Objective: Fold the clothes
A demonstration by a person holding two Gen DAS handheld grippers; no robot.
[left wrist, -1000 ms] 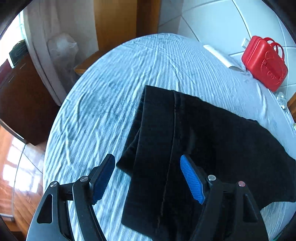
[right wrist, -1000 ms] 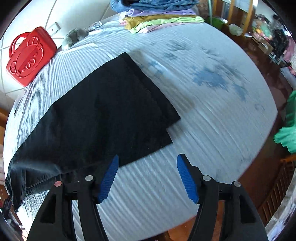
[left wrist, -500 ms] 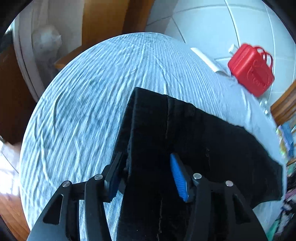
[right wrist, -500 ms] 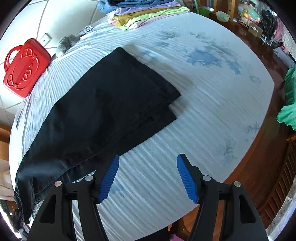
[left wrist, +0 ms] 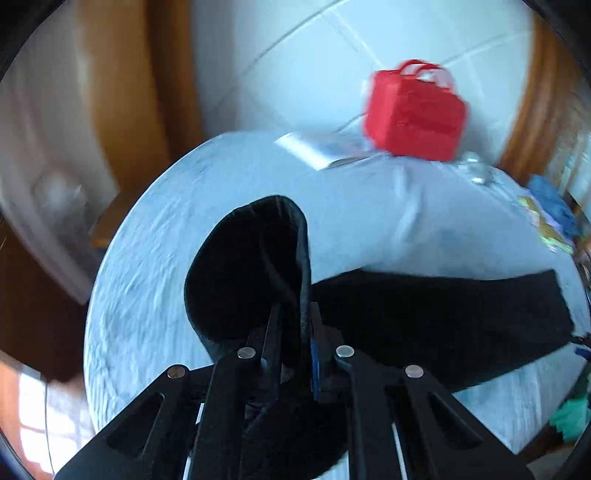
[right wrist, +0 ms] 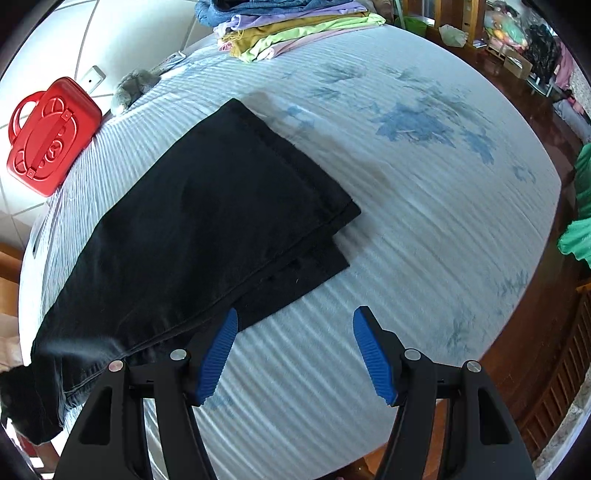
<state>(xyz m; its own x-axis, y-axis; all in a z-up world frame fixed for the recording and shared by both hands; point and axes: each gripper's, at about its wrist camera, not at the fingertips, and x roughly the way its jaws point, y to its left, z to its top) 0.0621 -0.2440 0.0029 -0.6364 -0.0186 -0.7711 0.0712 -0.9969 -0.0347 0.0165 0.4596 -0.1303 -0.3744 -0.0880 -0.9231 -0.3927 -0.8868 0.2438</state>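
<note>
Closest to me, the left gripper (left wrist: 293, 332) had just been closing, and its jaws were now pinched tight on the waist end of the black trousers (left wrist: 424, 325). A second earlier those jaws had stood wide apart over the cloth as it lay flat; now the gripped end was lifted clear of the bed (left wrist: 155, 266) and curled up into a dark loop in front of the camera, while the rest of the garment trailed off to the right across the sheet (the whole left view was smeared with motion).

The right gripper (right wrist: 293, 350) had hardly shifted: its blue pads (right wrist: 218, 354) stood as far apart as before, with nothing between them, hovering over bare striped sheet just beside the lower edge of the trousers (right wrist: 207, 221). From that side the legs lay doubled one on the other, their hems toward the middle of the bed (right wrist: 424, 258), flat as before; only the waist end at the lower left looked blurred and bunched.

Farther off, a red plastic case (right wrist: 51, 136) leaned at the tiled wall, with a grey fluffy thing (right wrist: 135, 88) beside it. At the far edge of the bed sat a stack of folded clothes (right wrist: 291, 29), blue on top. Green fabric (right wrist: 578, 221) hung at the right edge, over a dark wooden floor (right wrist: 532, 110).
</note>
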